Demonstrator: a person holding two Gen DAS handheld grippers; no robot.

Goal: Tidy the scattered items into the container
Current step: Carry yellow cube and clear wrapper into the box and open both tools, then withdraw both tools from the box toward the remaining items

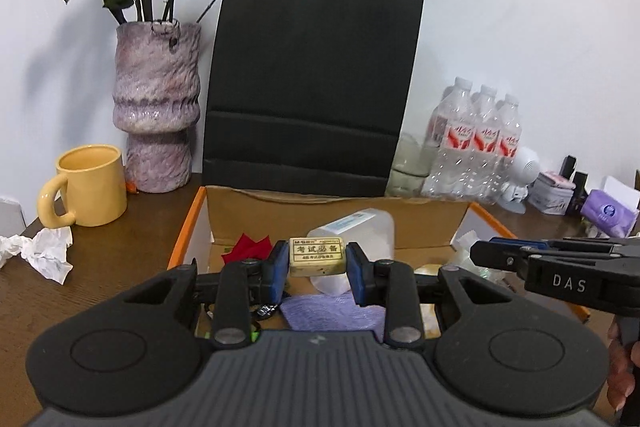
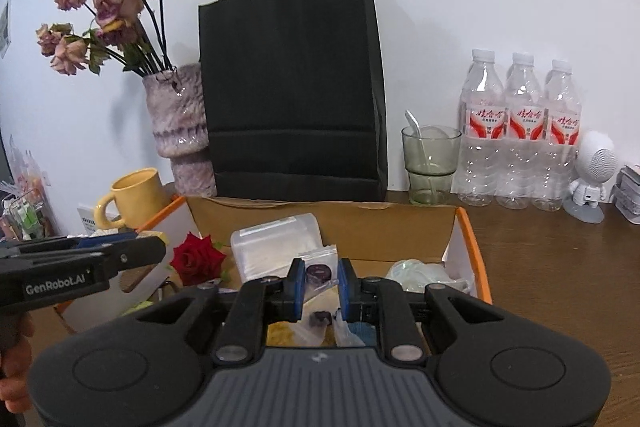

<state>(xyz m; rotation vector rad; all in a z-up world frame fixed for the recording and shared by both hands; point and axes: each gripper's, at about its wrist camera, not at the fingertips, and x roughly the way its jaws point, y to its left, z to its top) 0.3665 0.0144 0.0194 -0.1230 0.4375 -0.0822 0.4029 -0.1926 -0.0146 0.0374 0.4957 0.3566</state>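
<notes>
Over the open cardboard box [image 1: 336,217] with orange flaps on a dark wooden surface [image 2: 560,267], you hold two items ready to drop. Your left gripper [image 1: 318,257] has its fingers [image 1: 278,269] pinching an eraser [image 1: 317,255] by its short ends, level and printed face toward the camera, just above the box's near half. Your right gripper [image 2: 318,281] has its fingers [image 2: 295,283] pressed nearly together on a small clear zip bag [image 2: 320,269] holding a dark round object, also above the box interior. Already inside lie a clear plastic container [image 2: 276,243], a red rose [image 2: 198,259], a purple cloth [image 1: 332,313] and some pale wrapping [image 2: 420,273] in the right corner. Judging by this, the step in hand is the release: carry each item a little further past the near wall, lower it close to the contents, and only then spread the fingers, so the eraser does not bounce out and the light bag does not cling to a pad or drift onto a flap. Release one hand at a time, as the two grippers sit just beside each other and could knock together. Crumpled white paper [image 1: 44,253] lies outside the box beside a yellow mug [image 1: 90,185], so more likely waits to be gathered.
</notes>
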